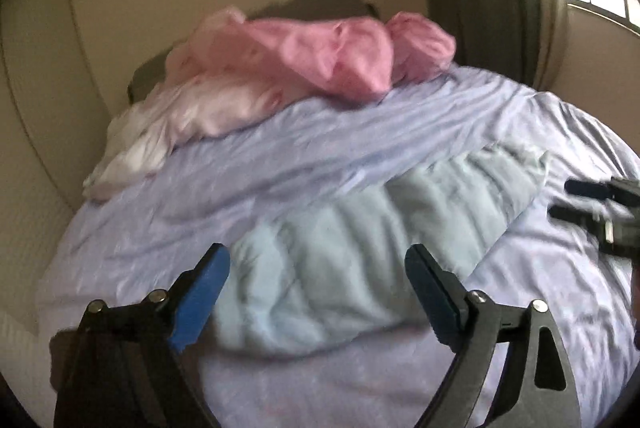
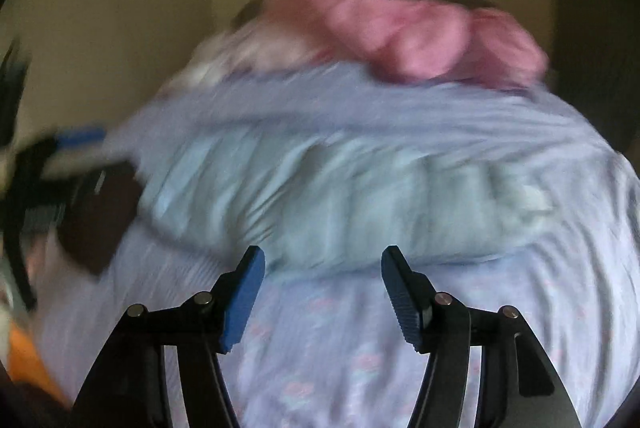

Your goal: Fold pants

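Pants (image 1: 360, 252) flat on bed (image 1: 320, 156); L tongs (image 1: 318, 268) & R tongs (image 2: 323, 264) released, nothing gripped.

Left wrist view: sits behind its own gripper (image 1: 318, 280), looks forward and down over the bed (image 1: 304, 148) from the near edge, slightly left of the pale blue pants (image 1: 360, 228). Right wrist view: same manner behind its gripper (image 2: 323, 282), nearer the pants (image 2: 328, 184). Both share bed (image 2: 480, 132), pants, and pink heap (image 1: 320, 56) at the far side (image 2: 420, 32). Each catches the other gripper at its edge.
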Available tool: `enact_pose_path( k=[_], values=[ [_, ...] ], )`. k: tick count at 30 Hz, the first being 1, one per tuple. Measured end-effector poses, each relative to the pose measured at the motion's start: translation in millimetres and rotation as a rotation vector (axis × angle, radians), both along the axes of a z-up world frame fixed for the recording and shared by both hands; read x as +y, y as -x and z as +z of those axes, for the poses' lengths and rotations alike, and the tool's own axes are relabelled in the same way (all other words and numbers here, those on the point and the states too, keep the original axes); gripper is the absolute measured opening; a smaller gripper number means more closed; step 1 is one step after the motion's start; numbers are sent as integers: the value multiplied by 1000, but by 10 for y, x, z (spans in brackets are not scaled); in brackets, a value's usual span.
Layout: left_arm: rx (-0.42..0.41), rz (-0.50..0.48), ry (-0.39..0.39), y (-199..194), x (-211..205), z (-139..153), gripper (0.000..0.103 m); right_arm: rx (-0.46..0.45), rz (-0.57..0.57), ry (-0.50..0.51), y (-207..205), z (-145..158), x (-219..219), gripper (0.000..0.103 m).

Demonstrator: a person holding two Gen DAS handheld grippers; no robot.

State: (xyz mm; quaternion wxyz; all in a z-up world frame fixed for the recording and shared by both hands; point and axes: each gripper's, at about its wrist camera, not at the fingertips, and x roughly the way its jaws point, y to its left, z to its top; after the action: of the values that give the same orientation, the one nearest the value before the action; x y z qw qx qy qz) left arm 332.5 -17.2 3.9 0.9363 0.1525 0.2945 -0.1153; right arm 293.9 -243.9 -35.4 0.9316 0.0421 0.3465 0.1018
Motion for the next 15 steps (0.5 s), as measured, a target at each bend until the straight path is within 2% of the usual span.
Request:
enact_pose_path(
  k=[1, 3, 4, 6, 7, 10, 12, 15],
  values=[
    [-9, -2, -7, -32, -129, -18, 78, -7, -57, -24, -40, 29, -170, 61],
    [8, -19, -11, -101, -423, -84, 56, -24, -195, -100, -102, 36, -596, 61],
    [25, -30, -4, -139, -552, -116, 51, -32, -275, -138, -127, 15, -819, 61],
    [58, -32, 24, -224, -784, -163, 29, -27, -350, -211, -186, -51, -1110, 61],
    [77, -21, 43, -256, -861, -177, 24, -11, -379, -260, -239, -88, -1245, 61],
    [123, 1, 82, -403, -1071, -243, 21, 51, -451, -420, -425, -267, -1638, 61],
    [120, 13, 63, -450, -1190, -288, 21, 83, -503, -523, -476, -425, -1864, 61],
    [114, 38, 19, -507, -1283, -367, 20, 111, -519, -589, -606, -627, -1981, 61]
  ],
)
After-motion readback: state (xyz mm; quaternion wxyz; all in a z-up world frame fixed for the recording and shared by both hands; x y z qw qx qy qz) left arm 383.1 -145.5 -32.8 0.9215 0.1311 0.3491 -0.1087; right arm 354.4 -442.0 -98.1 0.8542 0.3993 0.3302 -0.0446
